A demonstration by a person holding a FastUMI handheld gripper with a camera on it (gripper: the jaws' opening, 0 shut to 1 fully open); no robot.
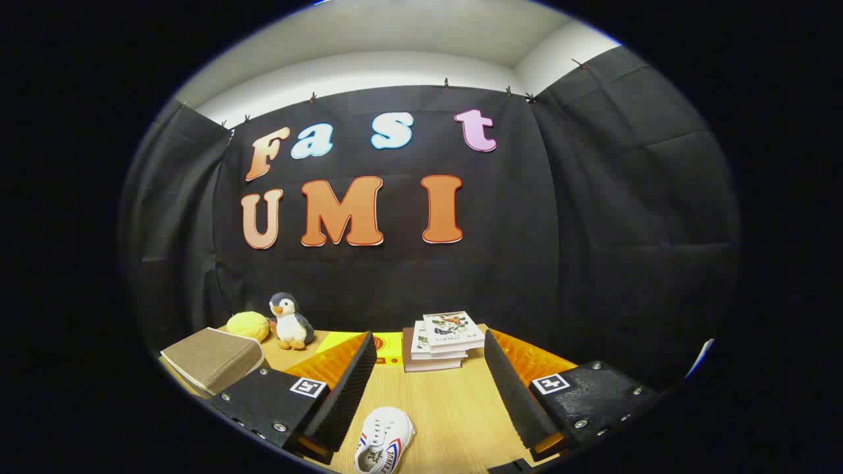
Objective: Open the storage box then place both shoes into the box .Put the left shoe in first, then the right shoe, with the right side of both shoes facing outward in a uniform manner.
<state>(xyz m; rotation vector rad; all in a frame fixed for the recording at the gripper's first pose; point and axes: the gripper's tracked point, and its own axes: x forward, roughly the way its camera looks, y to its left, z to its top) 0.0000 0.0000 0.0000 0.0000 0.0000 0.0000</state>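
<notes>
Currently gripper fingers spread wide, grasping nothing, above the table. White sneaker lies near, between the fingers, closer to the left one. Book stack far beyond; plush penguin far left.

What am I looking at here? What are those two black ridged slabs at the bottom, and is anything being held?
Those slabs are the two fingers of a handheld gripper, a tool a person carries. The camera rides on it and looks forward along the fingers, so the picture is round and bent. The fingers stand wide apart and hold nothing. Between them, near the fingers' bases, a white sneaker with red and blue stripes lies on the wooden table. Beyond the fingertips sits a stack of books beside something flat and yellow. Farther off to one side are a toy penguin, a yellow plush and a tan book.
</notes>
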